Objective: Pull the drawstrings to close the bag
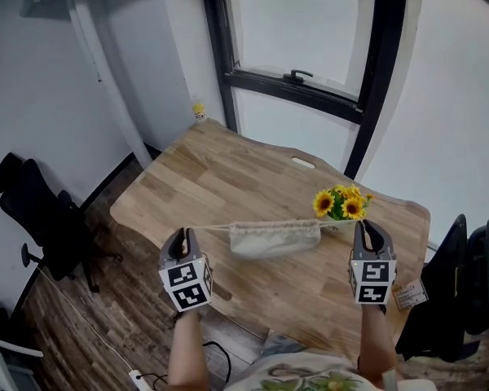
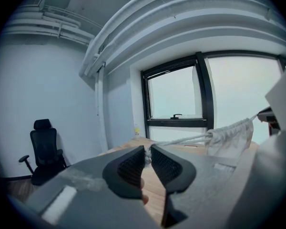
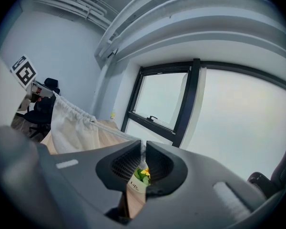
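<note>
- The left gripper [image 1: 183,233] [image 2: 148,156] is clenched on the left drawstring [image 1: 216,227] [image 2: 186,139]. Its ribbed pads stand almost together, with the cord pinched between their tips.
- The right gripper [image 1: 370,228] [image 3: 143,151] is clamped the same way on the right drawstring [image 3: 117,135], its jaws nearly meeting around the cord.
- The cloth drawstring bag [image 1: 275,239] [image 2: 231,136] [image 3: 71,128] hangs between the two grippers over the near half of the wooden desk [image 1: 228,177]. Its mouth is bunched into tight gathers along the cord.
- Both cords run out from the bag's top corners, one to each gripper, and look taut. Whether the bag's bottom rests on the desk I cannot tell.
- The grippers are held well apart, one on either side of the bag, near the desk's front edge. Their marker cubes face the head view.
- A small pot of sunflowers [image 1: 341,204] [image 3: 142,174] stands on the desk just behind the bag's right end. In the right gripper view it shows through the gap below the jaws.
- A black office chair [image 1: 41,210] [image 2: 45,149] stands on the floor to the left of the desk.
- A black-framed window [image 1: 301,76] lies beyond the desk's far edge.
</note>
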A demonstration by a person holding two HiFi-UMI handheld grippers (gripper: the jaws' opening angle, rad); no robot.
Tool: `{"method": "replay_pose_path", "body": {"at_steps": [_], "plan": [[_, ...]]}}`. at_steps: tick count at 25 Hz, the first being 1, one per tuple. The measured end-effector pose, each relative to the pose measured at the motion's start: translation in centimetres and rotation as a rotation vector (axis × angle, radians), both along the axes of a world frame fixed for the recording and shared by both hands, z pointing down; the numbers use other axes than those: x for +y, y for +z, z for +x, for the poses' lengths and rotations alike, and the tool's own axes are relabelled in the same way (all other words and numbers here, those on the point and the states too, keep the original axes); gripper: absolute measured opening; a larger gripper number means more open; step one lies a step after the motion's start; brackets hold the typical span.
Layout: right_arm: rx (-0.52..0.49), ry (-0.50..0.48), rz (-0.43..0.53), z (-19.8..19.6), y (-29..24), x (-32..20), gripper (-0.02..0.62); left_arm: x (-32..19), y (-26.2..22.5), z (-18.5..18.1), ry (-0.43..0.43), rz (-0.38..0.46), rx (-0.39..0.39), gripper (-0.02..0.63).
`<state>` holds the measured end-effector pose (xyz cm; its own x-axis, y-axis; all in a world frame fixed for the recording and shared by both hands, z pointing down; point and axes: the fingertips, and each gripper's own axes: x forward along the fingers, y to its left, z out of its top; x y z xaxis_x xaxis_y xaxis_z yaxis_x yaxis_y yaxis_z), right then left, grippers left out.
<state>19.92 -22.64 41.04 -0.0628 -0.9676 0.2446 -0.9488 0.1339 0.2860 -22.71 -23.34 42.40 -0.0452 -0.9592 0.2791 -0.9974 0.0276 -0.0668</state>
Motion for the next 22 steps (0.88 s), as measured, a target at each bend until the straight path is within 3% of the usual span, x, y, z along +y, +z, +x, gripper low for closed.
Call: {"method": "replay_pose_path", "body": {"at_steps": [4, 16, 22], "plan": [[-0.018, 0.011, -0.001, 0.7, 0.1, 0.0, 0.037, 0.1, 0.5, -0.7, -0.021, -0.01, 0.057, 0.054], [-0.071, 0.073, -0.017, 3.7, 0.8, 0.0, 0.035, 0.3, 1.0, -3.3, -0.083, -0.02, 0.119, 0.055], [-0.127, 0.085, -0.042, 4.0, 1.6, 0.4, 0.037, 0.5, 0.9, -3.3, -0.063, -0.014, 0.129, 0.052]]}}
